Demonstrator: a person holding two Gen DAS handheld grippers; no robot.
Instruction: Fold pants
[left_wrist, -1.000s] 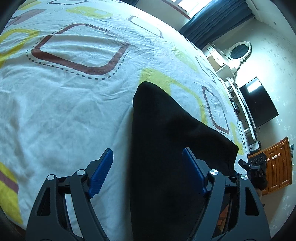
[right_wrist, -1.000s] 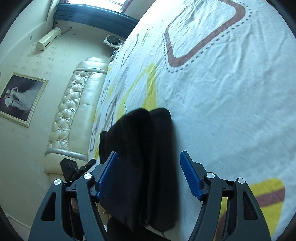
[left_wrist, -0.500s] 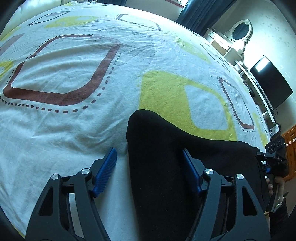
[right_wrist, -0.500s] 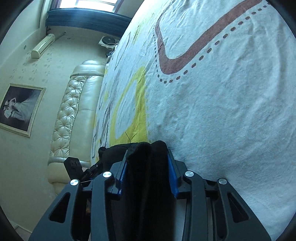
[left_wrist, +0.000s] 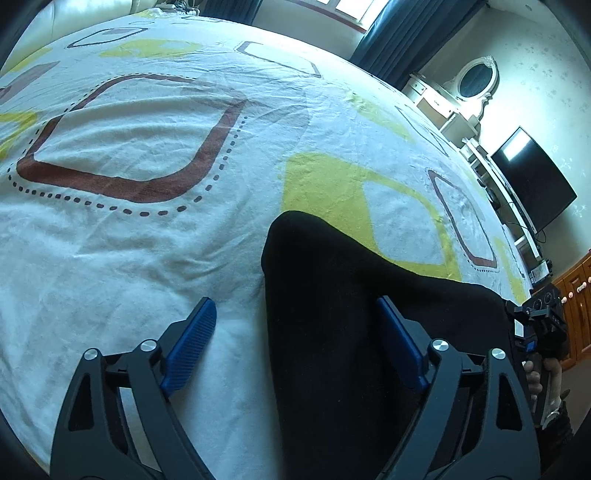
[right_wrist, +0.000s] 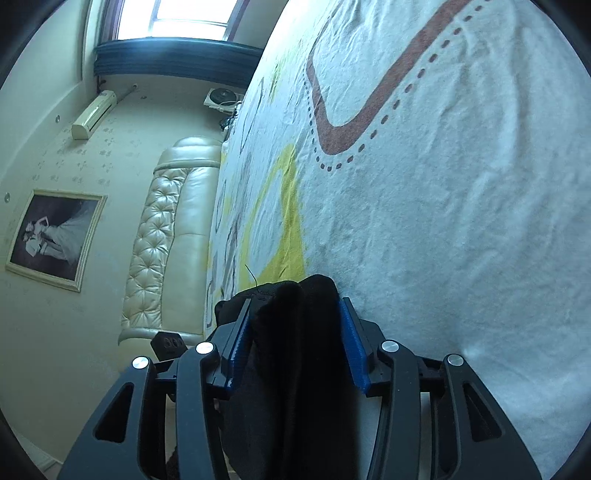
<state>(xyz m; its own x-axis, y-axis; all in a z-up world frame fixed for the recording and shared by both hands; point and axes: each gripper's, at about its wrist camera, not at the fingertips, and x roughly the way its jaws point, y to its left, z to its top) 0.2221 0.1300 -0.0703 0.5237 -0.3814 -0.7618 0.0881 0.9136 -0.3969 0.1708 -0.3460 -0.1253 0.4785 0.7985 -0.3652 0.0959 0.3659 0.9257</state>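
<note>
The black pants (left_wrist: 354, 314) lie folded on the bed sheet (left_wrist: 147, 236), near its front edge. My left gripper (left_wrist: 295, 343) is open, its jaws astride the left edge of the pants, one blue pad (left_wrist: 190, 339) over bare sheet. My right gripper (right_wrist: 293, 332) is shut on the bunched end of the pants (right_wrist: 295, 354), the thick fold pinched between its blue pads (right_wrist: 352, 341). The right gripper also shows at the far right of the left wrist view (left_wrist: 539, 332).
The sheet (right_wrist: 461, 221) is white with yellow and brown squares. A padded cream headboard (right_wrist: 162, 236) stands at one side. A dresser with a round mirror (left_wrist: 474, 79), a television (left_wrist: 532, 184) and a wooden cabinet (left_wrist: 576, 295) stand beyond the bed.
My right gripper went from open around the pants' end to shut on it. My left gripper shifted over the pants and stayed open.
</note>
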